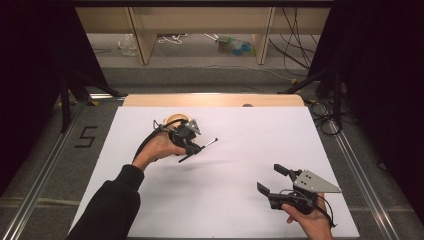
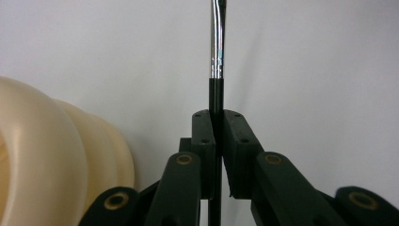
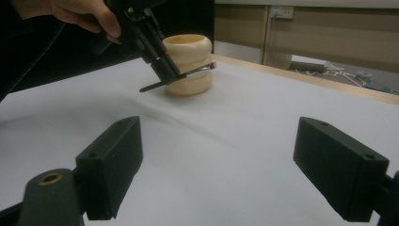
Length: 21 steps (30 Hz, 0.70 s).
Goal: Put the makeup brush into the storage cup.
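Left gripper pinching one thin rod, black handle, shiny metal shaft. One cream ribbed holder at its 9 o'clock. Right gripper spread wide.

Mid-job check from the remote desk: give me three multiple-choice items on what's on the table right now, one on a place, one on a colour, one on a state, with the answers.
1. Where is the cream ridged holder?
A. near the table's far edge, by the left tongs
B. beside the right tongs
C. on the floor

2. What colours is the thin tool held in the left tongs?
A. all red
B. black handle, shiny metal shaft
C. all white

3. How do the right tongs stand?
A. shut on the tool
B. shut on nothing
C. open, nothing between them

Answers:
1 A: the high view has the holder behind the left hand, toward the far edge.
2 B: the left gripper view shows a black part between the jaws and chrome above.
3 C: the right gripper view shows the jaws wide apart over the bare white sheet.
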### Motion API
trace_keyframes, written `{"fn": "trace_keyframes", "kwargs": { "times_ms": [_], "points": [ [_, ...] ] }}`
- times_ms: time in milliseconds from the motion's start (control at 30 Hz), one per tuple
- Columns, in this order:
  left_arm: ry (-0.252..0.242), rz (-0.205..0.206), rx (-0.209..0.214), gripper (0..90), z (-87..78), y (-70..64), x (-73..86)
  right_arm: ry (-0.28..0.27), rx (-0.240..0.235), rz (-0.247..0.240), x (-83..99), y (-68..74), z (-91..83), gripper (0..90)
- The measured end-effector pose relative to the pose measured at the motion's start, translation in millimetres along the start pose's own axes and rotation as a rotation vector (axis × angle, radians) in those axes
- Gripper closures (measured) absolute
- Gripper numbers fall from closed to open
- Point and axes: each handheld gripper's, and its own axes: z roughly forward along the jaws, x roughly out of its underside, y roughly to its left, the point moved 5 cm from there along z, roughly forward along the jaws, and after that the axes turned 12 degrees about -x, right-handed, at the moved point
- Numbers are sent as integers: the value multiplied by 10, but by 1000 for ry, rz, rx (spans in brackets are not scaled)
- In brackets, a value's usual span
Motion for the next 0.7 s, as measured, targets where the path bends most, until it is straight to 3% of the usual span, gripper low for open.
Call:
{"fn": "trace_keyframes", "kwargs": {
  "times_ms": [267, 400, 467, 567, 700],
  "points": [
    [-71, -8, -43, 834, -110, 93, 34, 4, 0, 0, 1, 3, -2, 174],
    [-117, -42, -60, 834, -135, 107, 44, 3, 1, -1, 2, 1, -1, 174],
    [-154, -82, -65, 834, -158, 98, 42, 7, 1, 0, 3, 2, -2, 174],
    [-172, -94, -70, 834, -176, 92, 38, 7, 0, -1, 3, 1, -2, 174],
    [-270, -125, -95, 834, -253, 114, -2, 10, 2, 0, 5, 1, -2, 174]
  ]
}}
